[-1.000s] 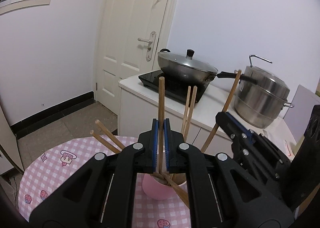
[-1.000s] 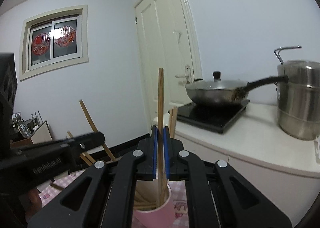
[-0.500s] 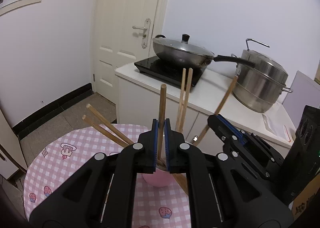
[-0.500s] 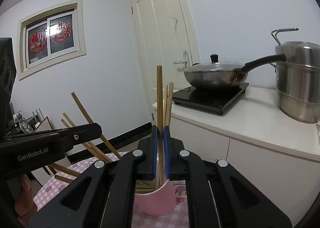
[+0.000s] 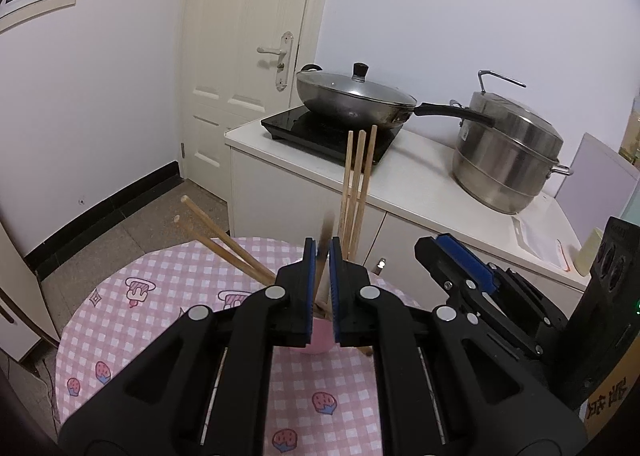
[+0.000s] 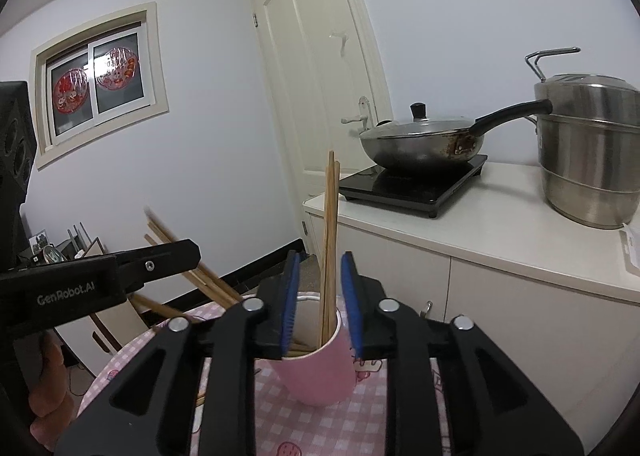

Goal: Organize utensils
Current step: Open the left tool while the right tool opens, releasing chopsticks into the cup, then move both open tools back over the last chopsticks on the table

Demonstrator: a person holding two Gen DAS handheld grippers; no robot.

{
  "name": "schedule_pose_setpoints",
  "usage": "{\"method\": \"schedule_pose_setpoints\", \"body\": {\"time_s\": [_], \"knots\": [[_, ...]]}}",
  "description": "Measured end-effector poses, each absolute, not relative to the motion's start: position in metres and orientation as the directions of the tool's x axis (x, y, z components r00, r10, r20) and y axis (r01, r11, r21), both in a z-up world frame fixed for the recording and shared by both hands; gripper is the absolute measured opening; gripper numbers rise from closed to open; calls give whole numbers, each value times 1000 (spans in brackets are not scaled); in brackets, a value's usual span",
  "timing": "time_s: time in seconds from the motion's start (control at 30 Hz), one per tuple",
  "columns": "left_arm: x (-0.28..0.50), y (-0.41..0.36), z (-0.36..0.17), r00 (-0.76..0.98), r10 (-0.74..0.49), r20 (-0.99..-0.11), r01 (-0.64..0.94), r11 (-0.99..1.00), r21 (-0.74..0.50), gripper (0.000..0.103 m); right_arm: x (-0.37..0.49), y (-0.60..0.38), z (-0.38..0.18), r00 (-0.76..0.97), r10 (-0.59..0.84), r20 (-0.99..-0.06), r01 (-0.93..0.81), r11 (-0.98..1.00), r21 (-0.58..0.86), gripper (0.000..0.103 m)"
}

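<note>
While the right hand-held gripper [image 6: 318, 302] opens around upright chopsticks [image 6: 329, 240] in the pink cup [image 6: 316, 372], the left stays clamped shut.

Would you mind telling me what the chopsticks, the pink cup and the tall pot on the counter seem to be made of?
The chopsticks look like bare wood or bamboo: tan, matte, with no shine. The pink cup looks like matte paper or plastic, thin-walled with a pale inside; I cannot tell which. The tall pot appears to be stainless steel, silvery with a brushed sheen and reflections.
</note>
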State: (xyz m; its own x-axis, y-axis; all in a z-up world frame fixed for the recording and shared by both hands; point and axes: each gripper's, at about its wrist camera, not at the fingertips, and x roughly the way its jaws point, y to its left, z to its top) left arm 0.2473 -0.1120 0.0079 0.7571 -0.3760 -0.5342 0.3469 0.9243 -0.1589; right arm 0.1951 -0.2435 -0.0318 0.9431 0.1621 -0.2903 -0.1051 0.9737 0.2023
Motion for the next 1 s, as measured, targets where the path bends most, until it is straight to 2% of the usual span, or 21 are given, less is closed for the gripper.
{"method": "schedule_pose_setpoints", "body": {"time_s": [0.17, 0.23, 0.27, 0.3, 0.73, 1.0], "knots": [[231, -106, 17, 762, -385, -521, 359, 921, -155, 9, 175, -242, -24, 947, 156, -279, -102, 975, 198, 28], [222, -103, 20, 769, -385, -510, 360, 920, -152, 28, 166, -241, -21, 951, 144, -275, -94, 977, 189, 30], [217, -100, 21, 777, -381, -501, 355, 922, -152, 56, 163, -240, -20, 952, 142, -272, -93, 978, 186, 31], [208, -95, 23, 798, -377, -470, 346, 925, -153, 63, 158, -238, -19, 952, 139, -272, -91, 979, 183, 32], [146, -42, 26, 855, -316, -411, 289, 949, -126, 63, 104, -208, -11, 963, 121, -243, -94, 989, 118, 47], [131, 4, 8, 871, -212, -443, 208, 976, -57, 63, 90, -185, -22, 949, 152, -276, -124, 986, 116, 51]]}}
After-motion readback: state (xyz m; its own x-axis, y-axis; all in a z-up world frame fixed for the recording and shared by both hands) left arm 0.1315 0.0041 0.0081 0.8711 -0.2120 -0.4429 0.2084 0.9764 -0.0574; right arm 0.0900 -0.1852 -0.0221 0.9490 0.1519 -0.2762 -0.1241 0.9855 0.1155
